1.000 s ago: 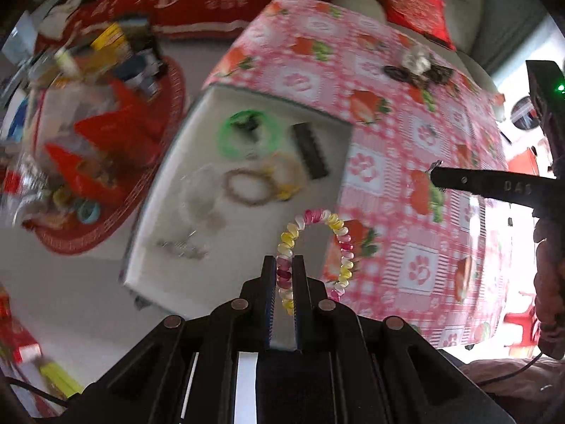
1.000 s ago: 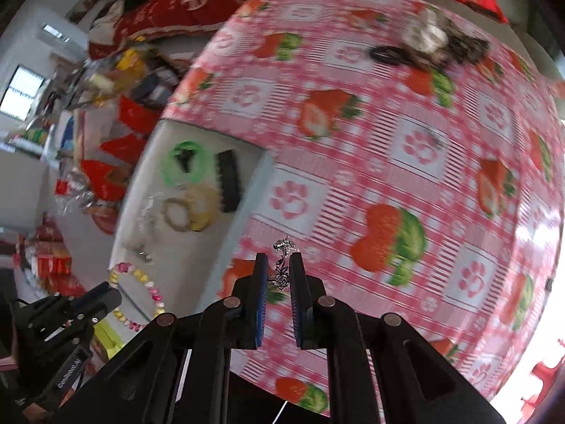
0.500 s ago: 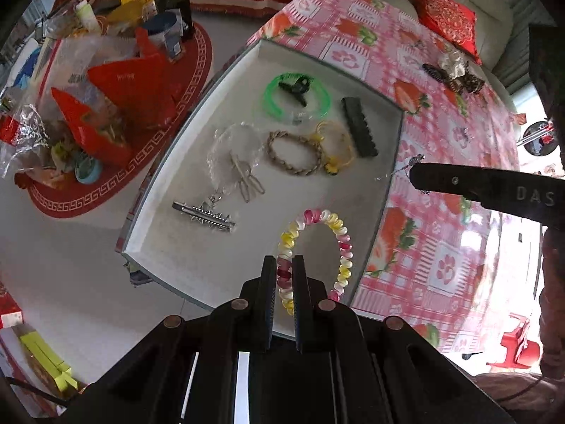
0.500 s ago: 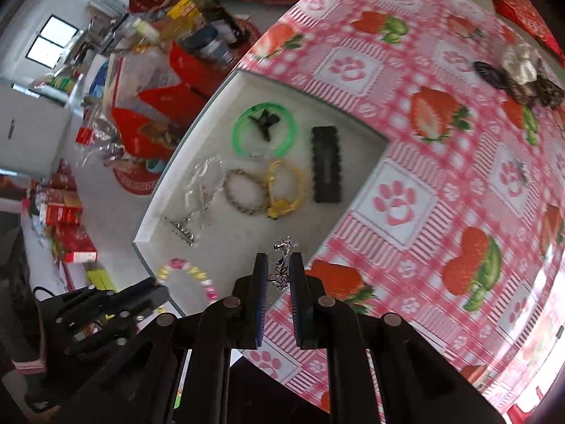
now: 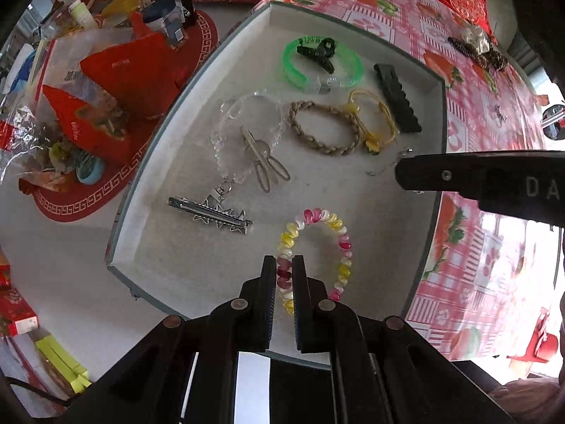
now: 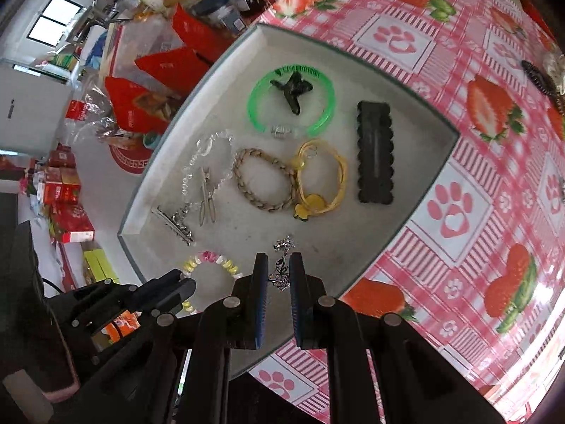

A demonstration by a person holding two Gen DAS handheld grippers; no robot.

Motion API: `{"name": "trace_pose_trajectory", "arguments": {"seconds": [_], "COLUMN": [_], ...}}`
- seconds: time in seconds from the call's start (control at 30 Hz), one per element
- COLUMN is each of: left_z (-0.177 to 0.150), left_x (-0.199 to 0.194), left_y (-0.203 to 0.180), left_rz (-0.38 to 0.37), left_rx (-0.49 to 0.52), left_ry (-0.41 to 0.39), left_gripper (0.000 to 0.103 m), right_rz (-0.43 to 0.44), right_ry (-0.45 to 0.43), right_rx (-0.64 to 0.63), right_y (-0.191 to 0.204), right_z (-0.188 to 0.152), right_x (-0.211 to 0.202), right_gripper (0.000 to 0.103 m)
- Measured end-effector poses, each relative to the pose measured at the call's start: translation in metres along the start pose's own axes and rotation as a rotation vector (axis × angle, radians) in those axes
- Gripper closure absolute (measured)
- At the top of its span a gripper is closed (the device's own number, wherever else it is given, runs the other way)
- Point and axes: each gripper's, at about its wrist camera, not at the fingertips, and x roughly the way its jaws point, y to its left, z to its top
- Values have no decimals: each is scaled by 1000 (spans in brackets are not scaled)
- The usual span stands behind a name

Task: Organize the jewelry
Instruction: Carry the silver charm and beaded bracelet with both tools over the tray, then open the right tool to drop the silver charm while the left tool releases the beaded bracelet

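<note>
Left claw (image 5: pixel 283 275) clamped on the bead bracelet (image 5: pixel 315 252), right claw (image 6: pixel 277 275) pinching a silver charm (image 6: pixel 281 268), both above the tray's (image 5: pixel 388 247) near edge — let go early and either could snag a pad.

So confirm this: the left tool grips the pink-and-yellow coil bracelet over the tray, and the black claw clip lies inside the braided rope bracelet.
Not quite. The black claw clip lies inside the green bangle, not the braided rope bracelet; the right wrist view shows it. The left tool does grip the coil bracelet over the tray.
</note>
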Motion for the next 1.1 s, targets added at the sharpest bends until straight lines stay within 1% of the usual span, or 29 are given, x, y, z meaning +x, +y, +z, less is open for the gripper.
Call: {"name": "trace_pose_trajectory", "arguments": {"seconds": [0.17, 0.4, 0.63, 0.8, 0.87, 0.93, 0.97, 1.1], "left_z": [0, 1, 1, 3, 5, 6, 6, 7], "left_x": [7, 18, 27, 26, 24, 20, 17, 3], "left_y": [1, 1, 0, -1, -1, -1, -2, -6], "left_rz": [12, 25, 37, 52, 63, 70, 76, 88], "left_rx": [5, 12, 21, 18, 14, 14, 17, 25], "left_ry": [-2, 17, 33, 39, 38, 34, 25, -3], "left_gripper": [89, 89, 89, 89, 89, 89, 89, 89], "right_rz": [6, -24, -20, -3, 4, 1, 4, 31], "right_ry": [24, 57, 44, 58, 65, 55, 48, 17], "right_rx": [19, 22, 11, 23, 30, 35, 35, 50], "right_y": [-4, -8, -9, -11, -13, -14, -13, -12], "right_z": [4, 11, 12, 14, 15, 16, 15, 16], "right_x": [17, 40, 40, 40, 39, 35, 33, 18], "right_gripper": [90, 90, 90, 88, 81, 64, 61, 61]}}
